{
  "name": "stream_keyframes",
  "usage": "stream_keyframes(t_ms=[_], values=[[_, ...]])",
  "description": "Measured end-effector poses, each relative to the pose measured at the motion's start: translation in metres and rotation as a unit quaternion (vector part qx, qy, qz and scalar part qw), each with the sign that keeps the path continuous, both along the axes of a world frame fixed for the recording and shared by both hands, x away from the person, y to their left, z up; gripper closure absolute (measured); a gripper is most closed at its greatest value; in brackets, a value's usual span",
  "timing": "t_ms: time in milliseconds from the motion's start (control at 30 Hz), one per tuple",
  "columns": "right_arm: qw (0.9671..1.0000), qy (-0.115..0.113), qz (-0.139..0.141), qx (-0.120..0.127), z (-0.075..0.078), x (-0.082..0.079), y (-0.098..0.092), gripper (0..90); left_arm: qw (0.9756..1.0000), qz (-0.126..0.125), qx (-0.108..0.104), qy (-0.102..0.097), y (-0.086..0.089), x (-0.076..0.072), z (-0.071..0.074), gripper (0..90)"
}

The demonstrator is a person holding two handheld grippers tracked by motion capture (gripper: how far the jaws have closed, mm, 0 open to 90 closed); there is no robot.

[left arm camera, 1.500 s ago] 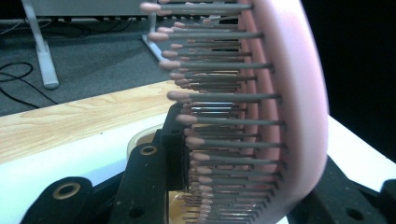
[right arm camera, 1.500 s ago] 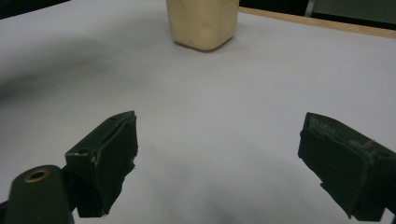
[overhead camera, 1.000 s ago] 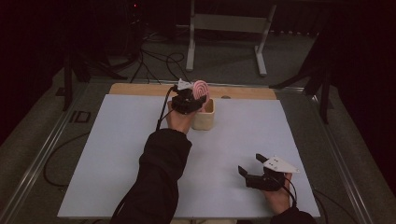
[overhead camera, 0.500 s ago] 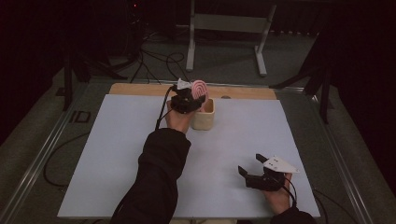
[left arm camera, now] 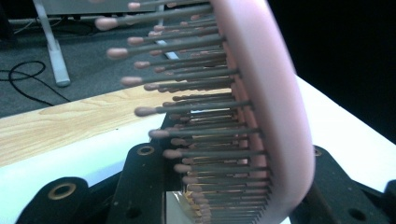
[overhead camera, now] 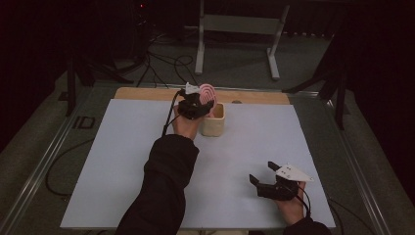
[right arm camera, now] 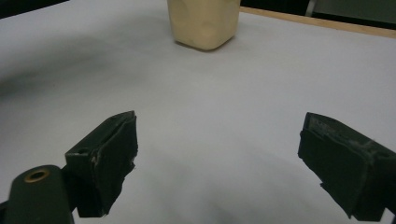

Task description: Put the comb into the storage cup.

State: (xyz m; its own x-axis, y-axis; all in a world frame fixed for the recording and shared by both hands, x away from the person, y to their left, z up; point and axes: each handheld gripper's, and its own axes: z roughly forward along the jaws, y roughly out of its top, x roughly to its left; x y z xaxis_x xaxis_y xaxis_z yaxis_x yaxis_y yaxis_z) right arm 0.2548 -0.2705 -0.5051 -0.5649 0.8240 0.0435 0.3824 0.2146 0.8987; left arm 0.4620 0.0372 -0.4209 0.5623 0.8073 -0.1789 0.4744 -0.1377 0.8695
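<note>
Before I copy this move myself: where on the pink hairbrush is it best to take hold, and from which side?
Probably low on the pink hairbrush, where the left claw clamps it: one jaw on the smooth back, the other on the bristle face, coming from the person's side of the table. The head is flat and stands upright above the cream cup, so its two broad faces suit the jaws better than its thin rim.

A white sheet is being supported by a wooden tabletop; a metal stand and cables are being seen behind.
</note>
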Motion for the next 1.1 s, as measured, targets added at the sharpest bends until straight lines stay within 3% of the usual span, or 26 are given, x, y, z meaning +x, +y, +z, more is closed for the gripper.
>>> stream_keyframes(t_ms=[433,733,1100], values=[[1.0,-0.001,-0.001,-0.001,-0.0002,0.0003,-0.0005,11.6,0.9999,0.009,0.007,0.007,0.0004,0.0025,-0.0028,57.0],[1.0,-0.001,-0.002,-0.001,-0.0002,0.0004,-0.0007,11.6,0.9996,0.026,0.01,0.008,0.0003,0.0025,-0.0042,44.6],[1.0,-0.001,0.0,-0.001,-0.0001,0.0,-0.0004,11.6,0.9991,0.04,0.013,0.008,0.0013,0.0013,-0.0079,23.2]])
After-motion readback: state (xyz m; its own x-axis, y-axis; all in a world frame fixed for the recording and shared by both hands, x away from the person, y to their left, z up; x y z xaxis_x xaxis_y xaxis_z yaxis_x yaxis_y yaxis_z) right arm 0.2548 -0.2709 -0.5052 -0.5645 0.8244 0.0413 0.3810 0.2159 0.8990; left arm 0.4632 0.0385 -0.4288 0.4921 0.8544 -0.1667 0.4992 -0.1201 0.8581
